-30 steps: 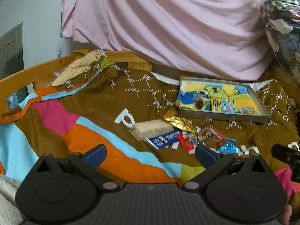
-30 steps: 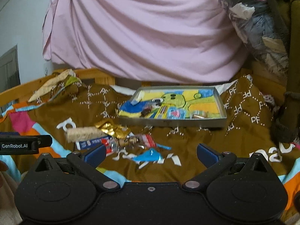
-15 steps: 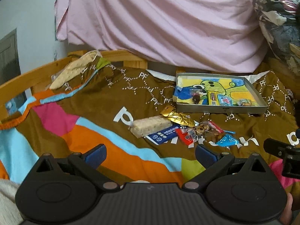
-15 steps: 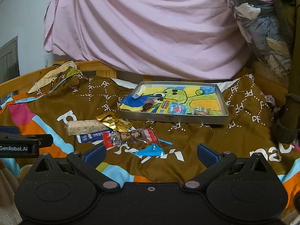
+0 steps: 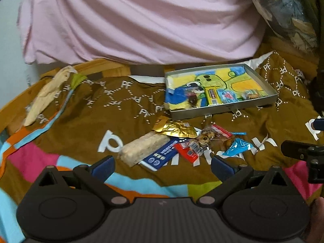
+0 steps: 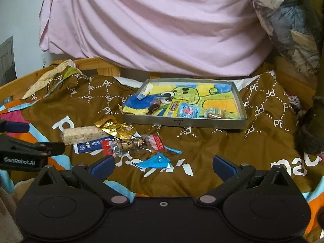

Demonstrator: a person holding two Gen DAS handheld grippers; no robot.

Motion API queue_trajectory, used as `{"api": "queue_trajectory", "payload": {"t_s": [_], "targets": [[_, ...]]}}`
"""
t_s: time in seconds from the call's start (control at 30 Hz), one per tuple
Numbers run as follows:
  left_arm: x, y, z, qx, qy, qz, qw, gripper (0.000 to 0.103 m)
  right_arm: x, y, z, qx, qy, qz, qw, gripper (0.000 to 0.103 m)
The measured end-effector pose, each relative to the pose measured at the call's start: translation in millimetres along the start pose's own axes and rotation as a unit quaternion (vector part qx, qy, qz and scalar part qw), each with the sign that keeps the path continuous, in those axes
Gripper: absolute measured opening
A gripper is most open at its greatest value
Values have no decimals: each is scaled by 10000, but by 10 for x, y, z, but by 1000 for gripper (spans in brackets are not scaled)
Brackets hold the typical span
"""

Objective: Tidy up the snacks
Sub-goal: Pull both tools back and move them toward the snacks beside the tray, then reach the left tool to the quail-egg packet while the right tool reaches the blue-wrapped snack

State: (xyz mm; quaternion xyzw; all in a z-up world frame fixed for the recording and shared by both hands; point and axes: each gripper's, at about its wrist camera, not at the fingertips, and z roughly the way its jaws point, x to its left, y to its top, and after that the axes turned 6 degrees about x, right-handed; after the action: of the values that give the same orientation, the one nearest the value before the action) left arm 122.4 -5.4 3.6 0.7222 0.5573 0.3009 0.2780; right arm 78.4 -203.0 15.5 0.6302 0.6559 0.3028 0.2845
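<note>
Several loose snacks lie in a heap on the brown blanket (image 6: 202, 147), just in front of the near wall of the metal tray (image 6: 182, 121), which sits toward the blanket's far edge with a few pieces already inside. I hold both claws released and empty: the left gripper (image 5: 162, 165) hovers over the pale rice bar (image 5: 144, 147) and the blue packet (image 5: 160, 157); the right gripper (image 6: 163, 165) hangs above the small blue wrapper (image 6: 156, 162).

My worry is the overlap. The gold foil packet (image 6: 115, 128) rests on the rice bar's end, and the red wrapper (image 6: 154, 142) touches the clear cookie pack (image 6: 125, 145), so a careless pinch could drag two pieces at once or scatter the pile. The blanket is soft and creased; pressing down may catch cloth instead of wrapper. The tray looks slightly tilted on the bedding, so a dropped piece might slide or tip it. My two grippers are near each other and could collide.
</note>
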Motion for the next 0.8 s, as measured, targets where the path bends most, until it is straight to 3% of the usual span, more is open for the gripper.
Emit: {"api": "queue_trajectory", "payload": {"t_s": [0.23,0.47,0.57,0.8], "targets": [[36,165,387,102,-426,-1,9990,103,-108,163,223,95,-23,-384,9992,102],[25,322,800,165,-853,110,9962,103,-212,330,621,281,382,-919,9946,102],[3,367,999,206,-909,313,9952,103,-253,369,832,509,673,-867,9927,102],[-4,395,1363,291,-1311,809,9876,103,-352,388,1228,802,669,-635,9925,99]]}}
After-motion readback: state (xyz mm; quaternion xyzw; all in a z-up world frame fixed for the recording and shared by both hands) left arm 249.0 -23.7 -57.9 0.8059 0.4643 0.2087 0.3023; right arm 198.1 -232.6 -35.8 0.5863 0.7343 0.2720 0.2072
